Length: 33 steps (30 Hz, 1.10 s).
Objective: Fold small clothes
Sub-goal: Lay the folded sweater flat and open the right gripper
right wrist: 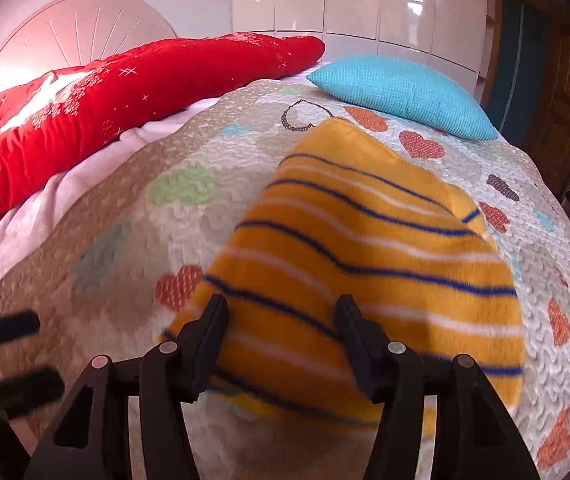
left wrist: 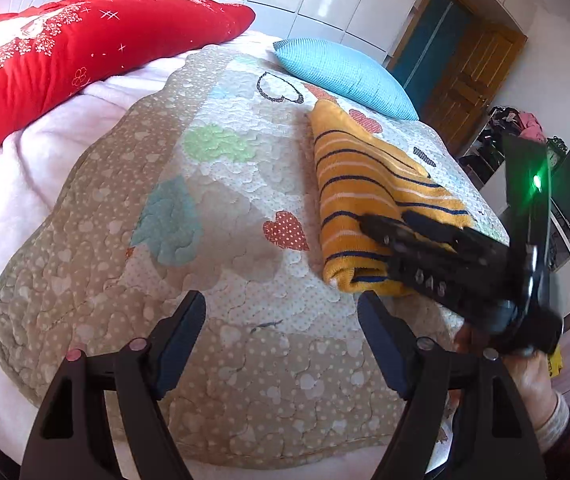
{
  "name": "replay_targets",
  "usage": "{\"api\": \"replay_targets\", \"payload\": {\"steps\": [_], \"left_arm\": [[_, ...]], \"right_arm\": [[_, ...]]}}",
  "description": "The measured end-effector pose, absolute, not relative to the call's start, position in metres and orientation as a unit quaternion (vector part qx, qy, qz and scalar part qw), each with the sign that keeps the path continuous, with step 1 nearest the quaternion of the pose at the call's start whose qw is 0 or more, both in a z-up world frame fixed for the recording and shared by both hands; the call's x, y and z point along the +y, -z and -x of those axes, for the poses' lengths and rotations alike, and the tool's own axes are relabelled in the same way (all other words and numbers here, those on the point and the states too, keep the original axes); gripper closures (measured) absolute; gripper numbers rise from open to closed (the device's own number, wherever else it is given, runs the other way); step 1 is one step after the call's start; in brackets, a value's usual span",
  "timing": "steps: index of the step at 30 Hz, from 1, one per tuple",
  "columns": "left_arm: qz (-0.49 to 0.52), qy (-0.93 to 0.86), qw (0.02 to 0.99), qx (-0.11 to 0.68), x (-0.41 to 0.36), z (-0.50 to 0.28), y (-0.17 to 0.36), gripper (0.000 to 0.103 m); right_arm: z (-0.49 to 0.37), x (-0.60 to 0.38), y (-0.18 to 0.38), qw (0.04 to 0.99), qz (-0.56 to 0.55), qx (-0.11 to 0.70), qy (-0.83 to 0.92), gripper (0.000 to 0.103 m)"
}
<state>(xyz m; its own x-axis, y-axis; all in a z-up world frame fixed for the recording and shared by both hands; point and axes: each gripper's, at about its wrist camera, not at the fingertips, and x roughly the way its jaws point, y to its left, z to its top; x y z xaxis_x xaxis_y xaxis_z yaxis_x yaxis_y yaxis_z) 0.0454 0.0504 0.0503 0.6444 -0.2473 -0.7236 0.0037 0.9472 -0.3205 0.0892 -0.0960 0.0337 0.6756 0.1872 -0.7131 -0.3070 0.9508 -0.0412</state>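
A folded yellow fleece garment (left wrist: 365,184) with navy and white stripes lies on the heart-patterned quilt (left wrist: 213,184), toward its right side. In the right wrist view the garment (right wrist: 365,248) fills the middle. My right gripper (right wrist: 281,308) hovers over its near edge, jaws apart, the cloth lying under and between the fingers without being pinched. From the left wrist view the right gripper (left wrist: 389,220) reaches in from the right over the garment's near end. My left gripper (left wrist: 283,304) stands open above bare quilt, left of the garment, and shows blurred as the left gripper (right wrist: 47,352) at the edge.
A long red pillow (left wrist: 65,60) lies at the back left on a pink blanket (left wrist: 25,184). A blue cushion (left wrist: 345,72) sits behind the garment. The bed's edge drops off at the right, with furniture and a wooden door (left wrist: 473,80) beyond. A hand (left wrist: 529,380) holds the right gripper.
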Motion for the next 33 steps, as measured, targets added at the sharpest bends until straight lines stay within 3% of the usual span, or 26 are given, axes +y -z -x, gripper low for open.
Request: {"api": "replay_targets", "payload": {"steps": [5,12,15,17,18,19,20,22,23,26,28,31,33], "left_arm": [[0.136,0.055,0.903,0.405,0.052,-0.034,-0.057,0.025],[0.110,0.046,0.906,0.406,0.042,-0.028,-0.052,0.024],[0.105,0.042,0.905,0.410,0.039,-0.029,-0.049,0.024],[0.102,0.038,0.906,0.409,0.038,-0.027,-0.050,0.024],[0.098,0.034,0.908,0.406,0.038,-0.026,-0.051,0.024],[0.093,0.030,0.910,0.403,0.038,-0.025,-0.052,0.024],[0.088,0.025,0.912,0.400,0.038,-0.023,-0.054,0.024],[0.077,0.013,0.917,0.390,0.039,-0.020,-0.057,0.023],[0.069,0.003,0.921,0.384,0.038,-0.018,-0.059,0.023],[0.036,-0.038,0.935,0.351,0.031,-0.010,-0.069,0.021],[0.016,-0.068,0.946,0.317,0.024,-0.003,-0.079,0.012],[0.007,-0.098,0.969,0.228,0.017,0.020,-0.103,0.000],[-0.004,-0.114,0.979,0.166,0.010,0.036,-0.120,0.000]], "right_arm": [[-0.048,-0.115,-0.011,0.884,0.051,0.437,-0.158,0.035],[-0.037,-0.182,-0.065,0.928,-0.072,0.339,-0.134,0.035],[-0.063,-0.206,-0.054,0.916,-0.117,0.363,-0.125,0.035],[-0.077,-0.225,-0.032,0.897,-0.154,0.401,-0.108,0.041],[-0.077,-0.235,-0.024,0.892,-0.171,0.408,-0.095,0.053],[-0.072,-0.244,-0.021,0.892,-0.189,0.401,-0.092,0.055],[-0.065,-0.251,-0.022,0.892,-0.202,0.394,-0.090,0.055],[-0.050,-0.258,-0.025,0.897,-0.196,0.392,-0.055,0.041],[-0.042,-0.260,-0.027,0.900,-0.194,0.386,-0.052,0.041],[-0.020,-0.265,-0.029,0.903,-0.180,0.387,-0.049,0.041],[-0.005,-0.265,-0.032,0.908,-0.163,0.384,-0.043,0.039],[0.012,-0.264,-0.035,0.912,-0.144,0.382,-0.035,0.035],[0.021,-0.261,-0.035,0.913,-0.137,0.381,-0.036,0.035]]}}
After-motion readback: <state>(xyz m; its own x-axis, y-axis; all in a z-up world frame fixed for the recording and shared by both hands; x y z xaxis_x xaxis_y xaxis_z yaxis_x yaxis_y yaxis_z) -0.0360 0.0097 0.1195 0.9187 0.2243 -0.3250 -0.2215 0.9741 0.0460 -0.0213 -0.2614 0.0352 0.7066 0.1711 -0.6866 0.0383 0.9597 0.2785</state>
